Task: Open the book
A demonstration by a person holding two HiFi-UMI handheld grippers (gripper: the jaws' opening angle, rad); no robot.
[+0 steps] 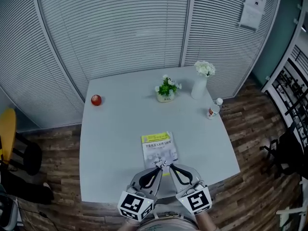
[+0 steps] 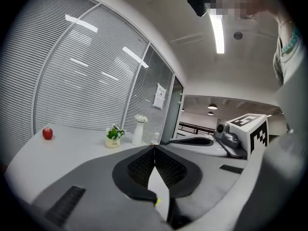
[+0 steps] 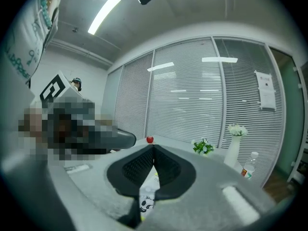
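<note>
The closed paperback book with a yellow-green and white cover (image 1: 159, 149) lies flat in the lower centre of the head view, a little back from the near edge of the pale grey counter (image 1: 108, 143). The left tool (image 1: 160, 166) and the right tool (image 1: 170, 166) sit side by side at the book's near edge. Each has its jaws pressed together with nothing between them. Whether either tip touches the cover I cannot tell.

This looks like the approach, with opening not yet begun. The next move calls for working a thin tip under the cover's free edge while the other tool pins the pages. Which side carries the spine I cannot make out.

The counter is bare on both sides of the book, so the cover has room to swing either way. The small red apple (image 1: 96, 100) sits well off at the left. The potted green plant (image 1: 167, 89), white flower vase (image 1: 199, 83) and small plastic bottle (image 1: 213, 109) stand well behind the book, toward the upper right. The nearest edge is the counter's own, just below the tools.
</note>
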